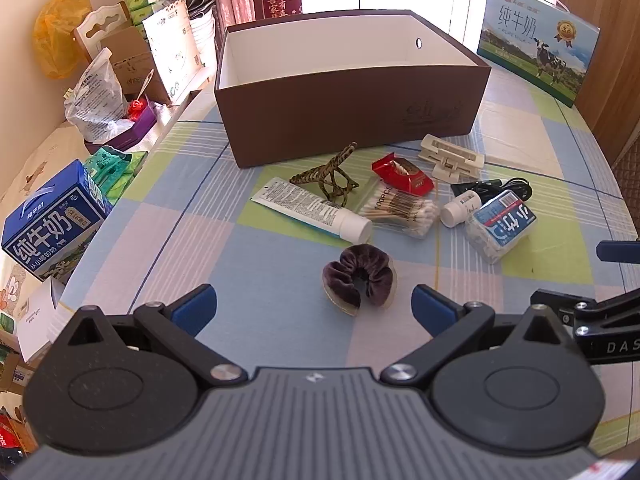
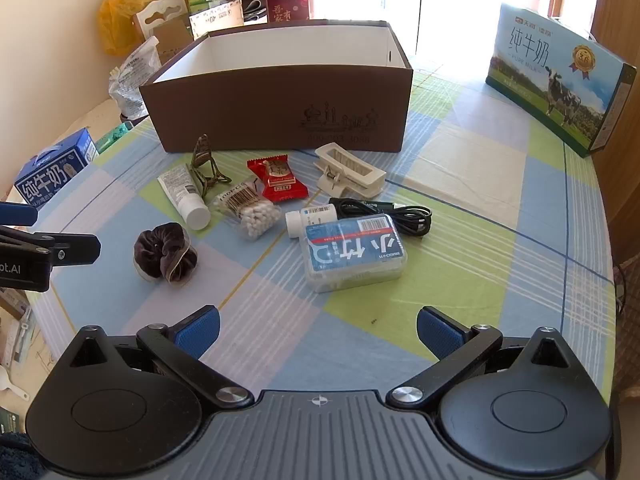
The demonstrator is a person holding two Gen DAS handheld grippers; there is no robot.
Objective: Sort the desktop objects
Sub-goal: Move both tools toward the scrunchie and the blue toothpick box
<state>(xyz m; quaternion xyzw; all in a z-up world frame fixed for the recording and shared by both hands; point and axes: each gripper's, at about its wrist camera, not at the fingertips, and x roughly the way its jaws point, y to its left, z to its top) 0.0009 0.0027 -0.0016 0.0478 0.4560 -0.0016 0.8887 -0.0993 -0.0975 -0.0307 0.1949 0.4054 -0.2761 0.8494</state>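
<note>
Clutter waits in a loose row on a checked tabletop (image 1: 248, 276), just in front of an open brown box (image 1: 348, 120) at 12 o'clock, likely the sorting bin since it sits empty w/ its mouth up. Left gripper (image 1: 314, 304) hovers low, jaws spread wide, nothing between them; a purple scrunchie (image 1: 360, 276) lies just ahead at 12 o'clock, probably the first pick. Right gripper (image 2: 318, 330) also hangs w/ jaws spread & empty, facing a blue-labelled clear box (image 2: 354, 252) at 12 o'clock. Toothpaste tube (image 1: 316, 210), cotton swabs (image 1: 400, 210), red snack pack (image 1: 402, 174), white clip (image 1: 450, 158) & black cable (image 2: 384, 214) lie untouched.
</note>
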